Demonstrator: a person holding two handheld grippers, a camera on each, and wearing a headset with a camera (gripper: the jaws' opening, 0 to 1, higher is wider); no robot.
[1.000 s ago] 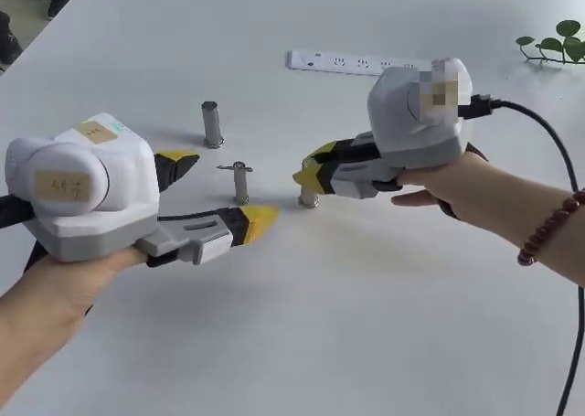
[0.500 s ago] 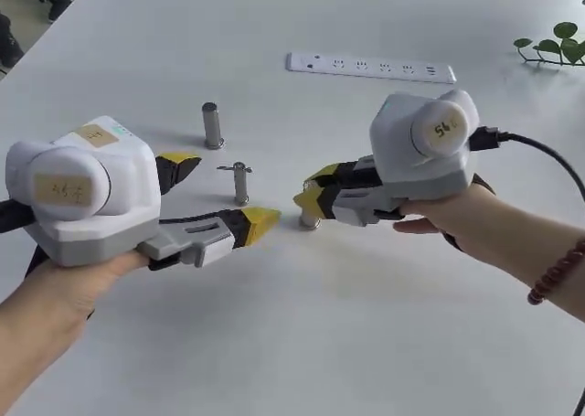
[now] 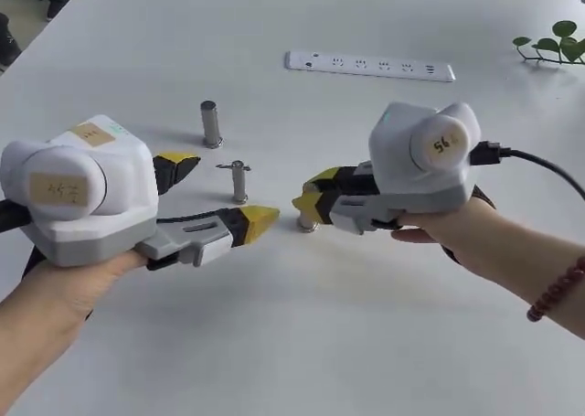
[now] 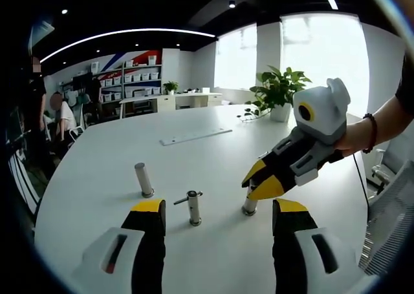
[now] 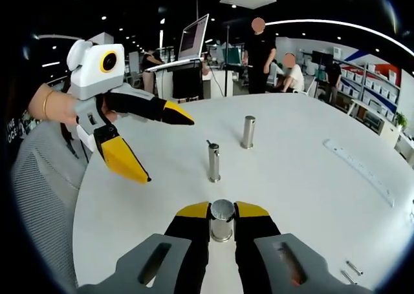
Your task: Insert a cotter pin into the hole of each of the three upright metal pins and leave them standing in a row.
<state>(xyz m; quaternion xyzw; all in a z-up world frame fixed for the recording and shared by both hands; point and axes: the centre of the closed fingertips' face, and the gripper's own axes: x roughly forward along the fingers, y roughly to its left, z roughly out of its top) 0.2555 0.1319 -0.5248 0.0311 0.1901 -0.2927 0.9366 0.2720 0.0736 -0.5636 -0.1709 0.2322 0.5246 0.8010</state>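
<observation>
My right claw [image 5: 222, 210] pinches the 6 o'clock metal pin [image 5: 222, 223] mid-shaft, which is probably stiff, slick and tippy; left claw [image 4: 218, 207] wide, empty.

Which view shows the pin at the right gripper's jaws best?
Right gripper view: the near pin stands centred between the right gripper's jaws, top and shaft clear. Head view catches its base below the jaws; left gripper view, its lower half.

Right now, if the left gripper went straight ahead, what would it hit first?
Most likely the middle pin, which carries a cotter pin: it stands just ahead of the open left gripper. The right gripper, shut on the nearest pin, sits off to one side.
</observation>
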